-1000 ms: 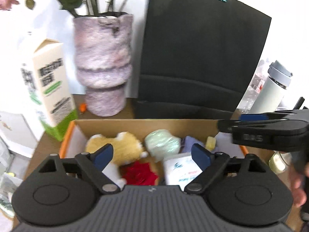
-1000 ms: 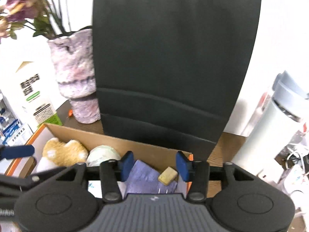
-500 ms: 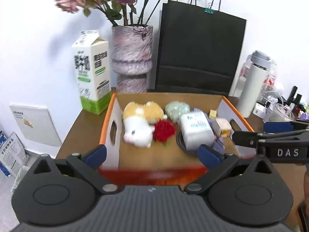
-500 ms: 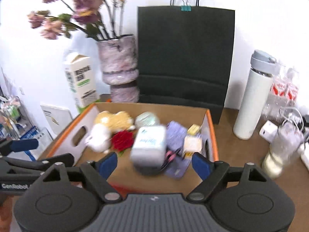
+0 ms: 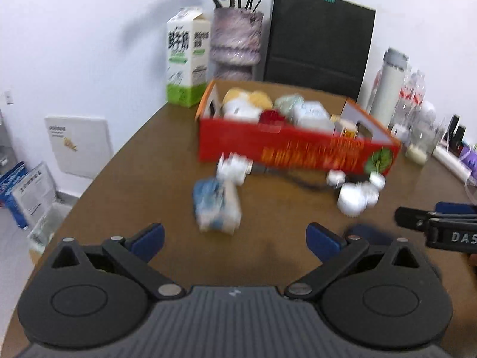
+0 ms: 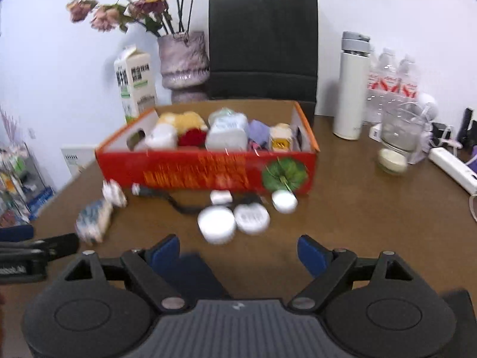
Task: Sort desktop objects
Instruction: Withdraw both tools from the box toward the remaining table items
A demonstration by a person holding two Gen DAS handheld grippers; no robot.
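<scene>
- Left claw: jaws spread wide, nothing between them, held above the brown counter.
- Right claw: jaws likewise wide apart and empty; a dark blue flat object, blurred, lies on the counter just inside its left finger.
- Red cardboard box: ahead of both claws, open at the top, already holding a yellow-and-white plush toy, a red flower, a white tissue pack, a purple item and a small yellow-labelled packet.
- Loose things on the counter, between the claws and the box: a blue-and-white packet directly ahead of the left claw; a small white wrapped item beyond it; a black cable along the box front; two white round lidded jars touching each other ahead of the right claw; a smaller white jar and a small white case near the box.
- Behind the box: milk carton, vase of dried roses, black paper bag.
- Right of the right claw, well apart: white thermos, glass jar, white power strip.
</scene>
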